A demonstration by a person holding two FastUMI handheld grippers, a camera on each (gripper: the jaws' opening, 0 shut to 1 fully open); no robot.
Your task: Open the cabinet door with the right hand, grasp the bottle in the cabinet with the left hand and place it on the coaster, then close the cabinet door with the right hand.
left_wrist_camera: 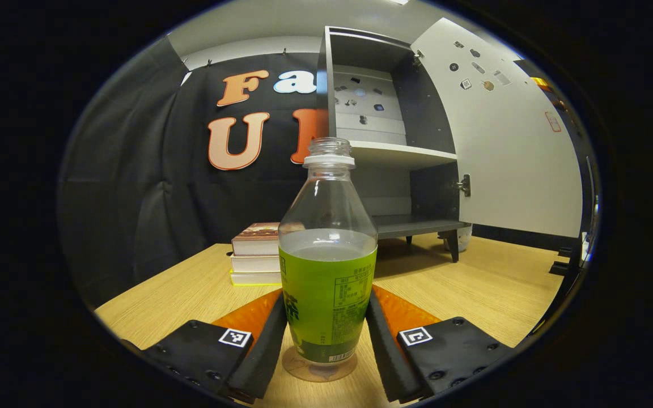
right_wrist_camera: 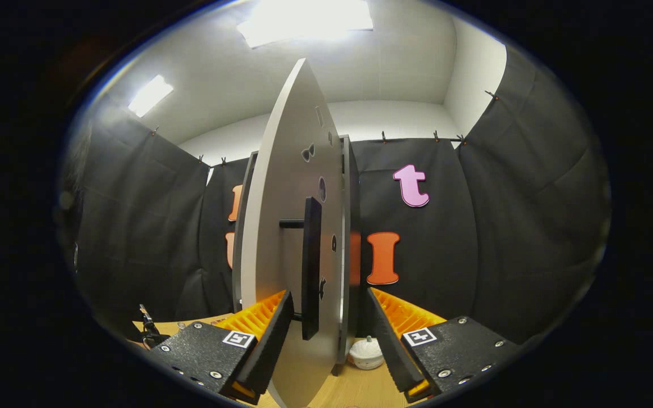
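A clear, uncapped bottle (left_wrist_camera: 327,272) with a green label and green liquid stands upright on a round translucent coaster (left_wrist_camera: 296,365) on the wooden table. My left gripper (left_wrist_camera: 326,309) is open, its fingers close along both sides of the bottle's lower half. The grey cabinet (left_wrist_camera: 400,153) behind the bottle stands open with bare shelves, its white door (left_wrist_camera: 508,147) swung out to the right. In the right gripper view the door (right_wrist_camera: 287,226) is seen edge-on with its black bar handle (right_wrist_camera: 310,266). My right gripper (right_wrist_camera: 329,317) is open, one finger on each side of the door and handle.
A stack of three books (left_wrist_camera: 255,255) lies on the table (left_wrist_camera: 474,283) left of the cabinet. A small white round object (right_wrist_camera: 366,351) sits by the cabinet's foot. Black cloth walls surround the booth.
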